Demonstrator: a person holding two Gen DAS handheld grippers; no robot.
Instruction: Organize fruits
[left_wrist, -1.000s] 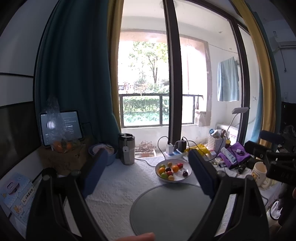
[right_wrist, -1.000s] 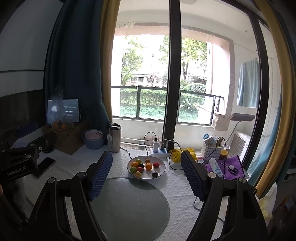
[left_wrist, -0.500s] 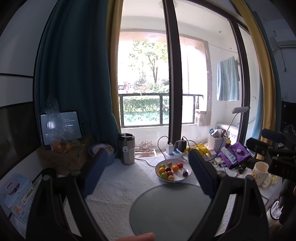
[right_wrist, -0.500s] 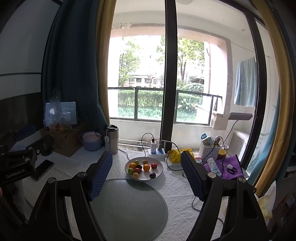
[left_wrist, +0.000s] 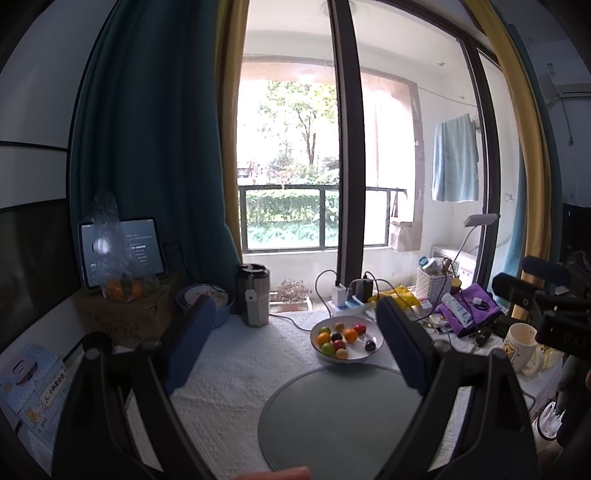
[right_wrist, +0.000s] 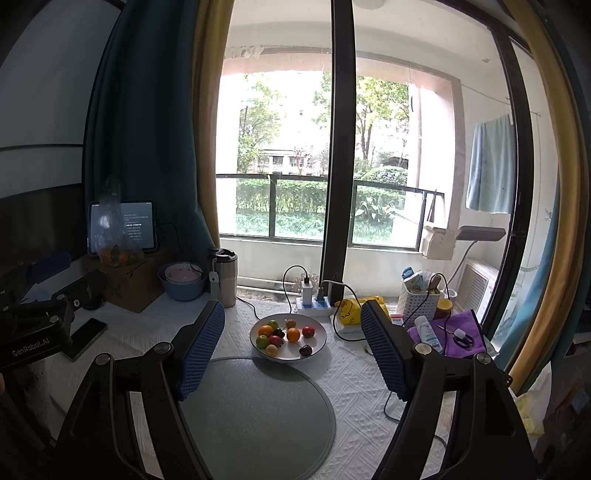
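Upright, white bowl (right_wrist: 320, 338) holds round fruits (right_wrist: 282, 335).

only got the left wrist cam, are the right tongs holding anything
Observer: No. The right tongs stand open with nothing between them, pointed toward the fruit plate.
Operator: ok, anything left of the round mat that i cant see
Observer: Yes. A dark phone lies flat on the white cloth, well to the left of the grey mat and not touching it.
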